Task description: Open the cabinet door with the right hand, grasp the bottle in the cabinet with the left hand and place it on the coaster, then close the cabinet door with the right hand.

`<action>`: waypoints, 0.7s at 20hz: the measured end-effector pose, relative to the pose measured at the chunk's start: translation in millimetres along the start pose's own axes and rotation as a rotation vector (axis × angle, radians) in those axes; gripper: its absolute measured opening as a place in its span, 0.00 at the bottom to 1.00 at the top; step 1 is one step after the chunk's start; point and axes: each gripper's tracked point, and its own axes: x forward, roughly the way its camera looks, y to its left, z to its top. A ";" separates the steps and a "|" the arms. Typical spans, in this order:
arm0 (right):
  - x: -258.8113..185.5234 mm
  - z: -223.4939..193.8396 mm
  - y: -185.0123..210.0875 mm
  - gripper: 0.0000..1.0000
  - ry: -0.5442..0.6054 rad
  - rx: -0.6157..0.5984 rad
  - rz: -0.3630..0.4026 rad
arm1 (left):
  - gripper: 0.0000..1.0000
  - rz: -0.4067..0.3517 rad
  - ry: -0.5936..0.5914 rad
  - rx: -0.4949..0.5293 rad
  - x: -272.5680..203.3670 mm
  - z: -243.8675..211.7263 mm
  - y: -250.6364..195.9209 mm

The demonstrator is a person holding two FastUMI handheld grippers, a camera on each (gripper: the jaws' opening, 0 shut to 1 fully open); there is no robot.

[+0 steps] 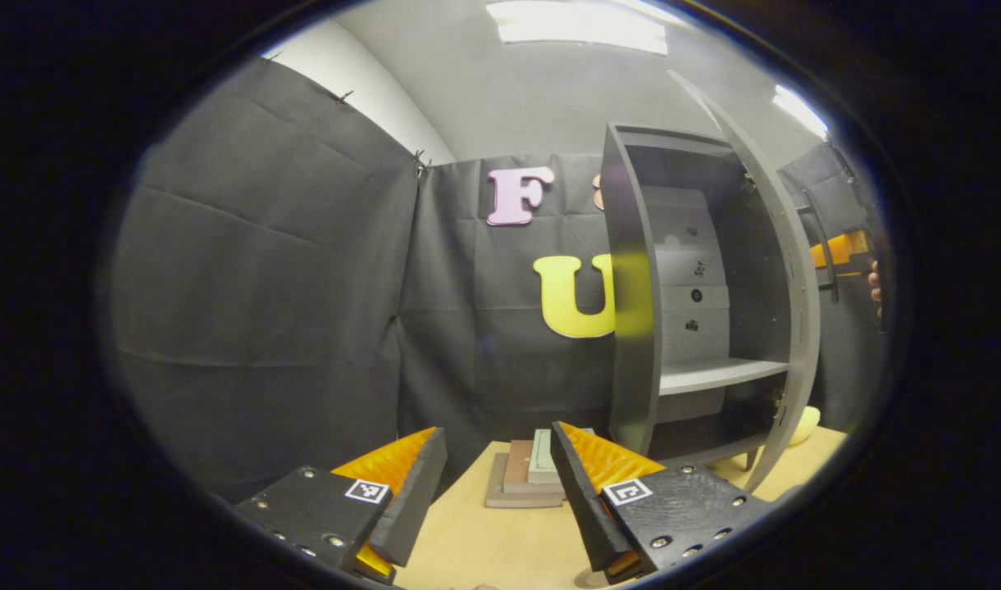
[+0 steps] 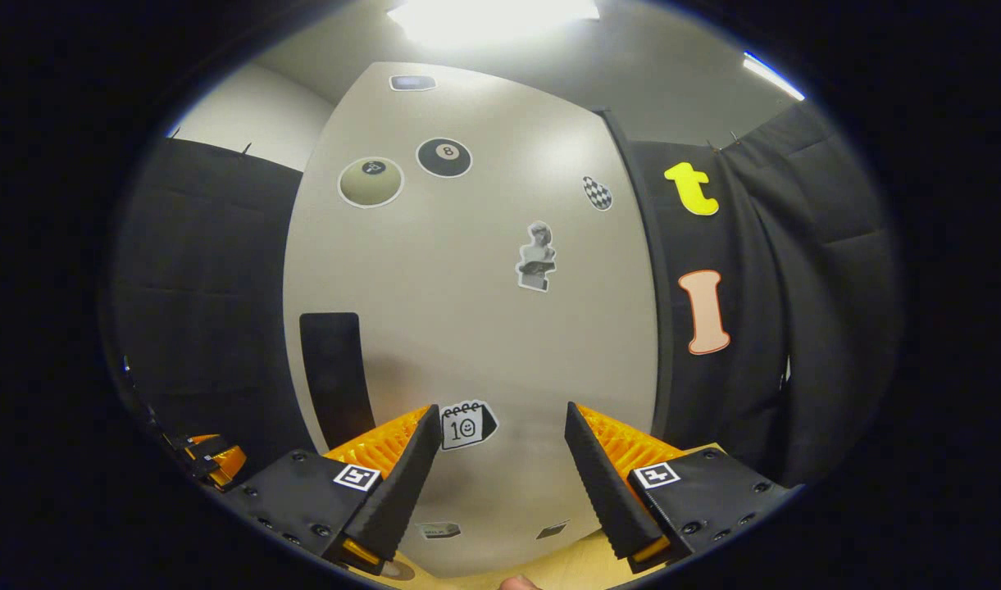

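The dark grey cabinet (image 1: 631, 328) stands on the wooden table with its door (image 1: 795, 270) swung wide, seen edge-on. A pale shelf (image 1: 717, 375) crosses its inside. My left gripper (image 1: 496, 492) is open and low over the table, left of the cabinet, aimed at a stack of flat square coasters (image 1: 523, 475). In the right gripper view the door's pale outer face (image 2: 484, 311) with stickers is close ahead. Its black handle (image 2: 332, 377) lies left of my open right gripper (image 2: 496, 475), which holds nothing. The right gripper (image 1: 838, 250) and a hand show beyond the door.
A pale yellow rounded thing (image 1: 805, 424) sits on the table (image 1: 484, 541) past the door's lower edge. Black cloth walls close in on the left and behind. The left gripper (image 2: 209, 459) shows low at the left in the right gripper view.
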 end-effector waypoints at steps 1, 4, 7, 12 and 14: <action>2.6 -1.1 12.0 0.96 0.003 -0.008 0.009 | 0.76 0.004 0.001 0.003 -1.4 -0.7 2.0; 18.9 -8.7 26.3 0.96 0.019 -0.038 0.030 | 0.76 0.017 0.010 0.003 -5.6 -3.1 10.1; 33.3 -16.3 39.0 0.96 0.025 -0.050 0.033 | 0.76 0.033 0.020 -0.003 -9.4 -7.7 16.5; 66.4 -16.2 41.7 0.96 0.019 -0.021 0.031 | 0.76 0.053 0.045 -0.005 -16.1 -15.1 23.9; 82.0 -16.0 41.2 0.96 0.017 -0.014 0.037 | 0.76 0.058 0.058 -0.008 -19.4 -17.7 24.2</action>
